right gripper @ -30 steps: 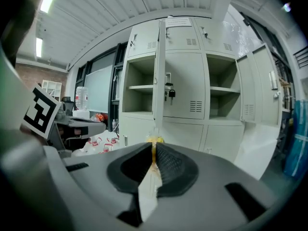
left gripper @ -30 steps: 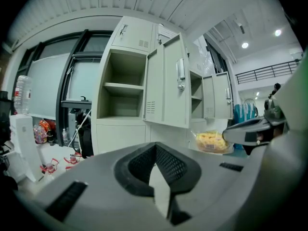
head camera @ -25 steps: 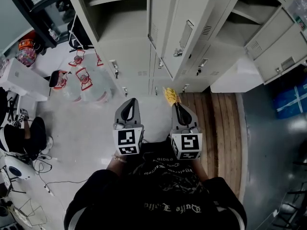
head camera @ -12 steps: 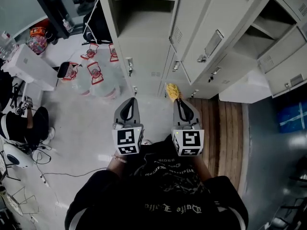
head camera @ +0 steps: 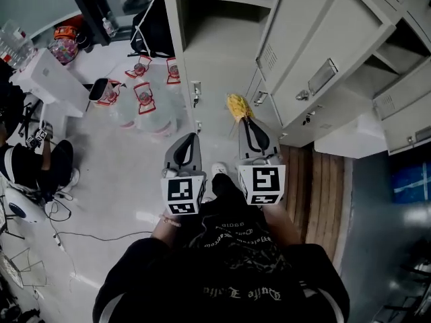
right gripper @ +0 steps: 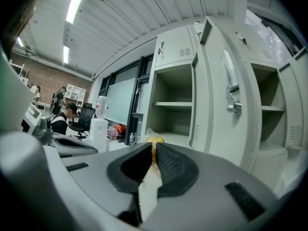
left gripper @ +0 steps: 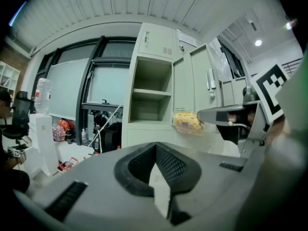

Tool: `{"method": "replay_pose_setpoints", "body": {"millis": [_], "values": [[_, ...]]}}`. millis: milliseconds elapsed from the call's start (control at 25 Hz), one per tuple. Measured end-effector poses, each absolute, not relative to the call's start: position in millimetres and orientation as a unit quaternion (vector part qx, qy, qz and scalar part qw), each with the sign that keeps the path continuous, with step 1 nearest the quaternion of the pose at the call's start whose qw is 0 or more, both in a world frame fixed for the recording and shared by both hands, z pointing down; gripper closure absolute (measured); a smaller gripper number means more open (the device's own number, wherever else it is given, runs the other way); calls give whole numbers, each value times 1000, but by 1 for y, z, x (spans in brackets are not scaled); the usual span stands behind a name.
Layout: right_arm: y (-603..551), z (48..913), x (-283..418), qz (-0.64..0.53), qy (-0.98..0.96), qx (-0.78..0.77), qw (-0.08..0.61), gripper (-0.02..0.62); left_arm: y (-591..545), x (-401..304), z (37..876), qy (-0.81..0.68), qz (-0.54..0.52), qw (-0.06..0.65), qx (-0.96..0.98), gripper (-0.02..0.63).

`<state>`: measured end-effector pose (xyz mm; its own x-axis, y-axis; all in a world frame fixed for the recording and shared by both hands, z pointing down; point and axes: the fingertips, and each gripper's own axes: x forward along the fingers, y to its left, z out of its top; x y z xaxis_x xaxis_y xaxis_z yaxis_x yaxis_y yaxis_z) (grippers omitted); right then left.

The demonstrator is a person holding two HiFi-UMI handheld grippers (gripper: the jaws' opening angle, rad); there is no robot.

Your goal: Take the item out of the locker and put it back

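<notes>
A yellow snack bag (head camera: 238, 105) hangs off the tip of my right gripper (head camera: 244, 121), whose jaws are shut on the bag's edge. In the right gripper view the bag (right gripper: 154, 140) peeks just past the closed jaws (right gripper: 153, 147), facing the open locker compartment (right gripper: 176, 105) with its shelf. My left gripper (head camera: 191, 138) is held alongside, shut with nothing in it. From the left gripper view its jaws (left gripper: 156, 147) meet, and the bag (left gripper: 187, 121) shows at the right in front of the open locker (left gripper: 151, 91). The locker door (head camera: 316, 49) stands open at the right.
Several large water jugs (head camera: 138, 106) stand on the floor left of the lockers, beside a white box (head camera: 47, 79). A seated person (head camera: 30, 170) and cables are at the far left. A wooden platform (head camera: 330, 180) runs under the lockers on the right.
Both grippers have moved forward toward the open locker, the right one further and upward with the yellow bag still in it. The lockers now sit nearer in the head view.
</notes>
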<state>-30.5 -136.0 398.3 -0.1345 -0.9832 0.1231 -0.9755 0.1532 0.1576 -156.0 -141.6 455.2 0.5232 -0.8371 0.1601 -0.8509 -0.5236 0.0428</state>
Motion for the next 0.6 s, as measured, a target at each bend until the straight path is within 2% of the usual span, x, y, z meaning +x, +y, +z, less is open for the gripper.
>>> {"method": "replay_pose_setpoints", "body": {"millis": [600], "values": [[-247, 379, -40, -56, -771, 626, 101, 571, -204, -190, 453, -544, 66, 61, 835, 600]]}}
